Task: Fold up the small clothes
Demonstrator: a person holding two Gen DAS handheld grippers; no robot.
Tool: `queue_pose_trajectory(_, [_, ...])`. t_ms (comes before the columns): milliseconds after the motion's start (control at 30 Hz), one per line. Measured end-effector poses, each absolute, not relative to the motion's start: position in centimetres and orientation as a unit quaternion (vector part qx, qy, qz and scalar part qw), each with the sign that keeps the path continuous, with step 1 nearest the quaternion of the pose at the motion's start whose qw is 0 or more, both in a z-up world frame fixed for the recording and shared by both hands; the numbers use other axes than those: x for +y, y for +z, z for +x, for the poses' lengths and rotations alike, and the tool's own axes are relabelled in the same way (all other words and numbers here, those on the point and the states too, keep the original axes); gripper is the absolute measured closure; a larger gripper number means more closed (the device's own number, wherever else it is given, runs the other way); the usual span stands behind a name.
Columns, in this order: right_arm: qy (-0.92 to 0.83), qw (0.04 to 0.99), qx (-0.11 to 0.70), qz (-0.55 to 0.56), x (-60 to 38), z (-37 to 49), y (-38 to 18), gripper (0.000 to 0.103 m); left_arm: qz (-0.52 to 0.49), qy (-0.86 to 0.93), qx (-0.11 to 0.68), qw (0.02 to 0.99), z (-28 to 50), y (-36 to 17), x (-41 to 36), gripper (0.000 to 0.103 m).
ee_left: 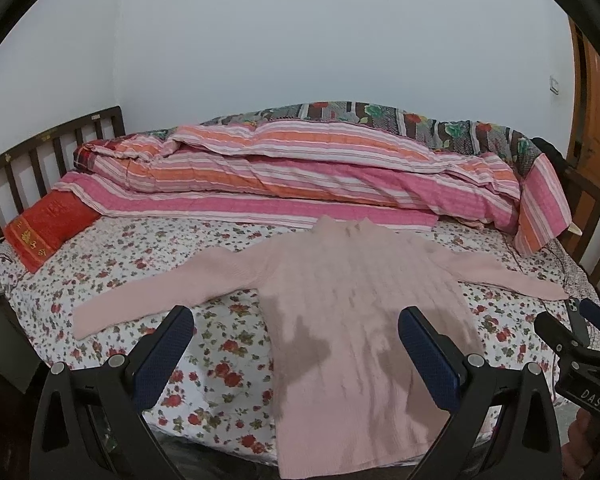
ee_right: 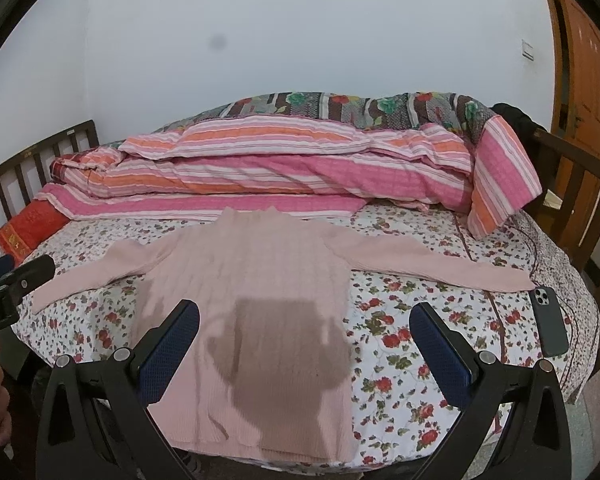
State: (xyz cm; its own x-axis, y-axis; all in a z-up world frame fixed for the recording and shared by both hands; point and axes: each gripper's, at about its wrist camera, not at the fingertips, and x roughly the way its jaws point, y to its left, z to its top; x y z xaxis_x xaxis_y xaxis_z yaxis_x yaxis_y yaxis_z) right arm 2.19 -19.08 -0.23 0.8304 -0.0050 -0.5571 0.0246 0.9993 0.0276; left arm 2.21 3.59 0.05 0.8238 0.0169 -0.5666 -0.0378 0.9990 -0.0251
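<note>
Pink sweater (ee_left: 356, 320) flat on floral bedsheet (ee_left: 220, 344) — both claws spread, empty.

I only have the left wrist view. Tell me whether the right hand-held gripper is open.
Observer: The right hand-held gripper is open, with its jaws spread wide over the pink sweater.
Operator: Report what lies by the sleeve cuff on that gripper's side. It's mostly blocked here.
Observer: A dark phone lies with its camera side up on the floral bedsheet, close beside the cuff. I cannot tell whether they touch.
</note>
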Motion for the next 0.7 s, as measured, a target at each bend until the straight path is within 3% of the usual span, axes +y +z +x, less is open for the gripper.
queue_pose_trajectory(700, [-0.010, 0.953, 0.304, -0.007, -17.7, 3.9, -1.4, 0.000, -0.029, -0.008, 0.305, 0.952, 4.3, -1.7, 4.2, 0.000])
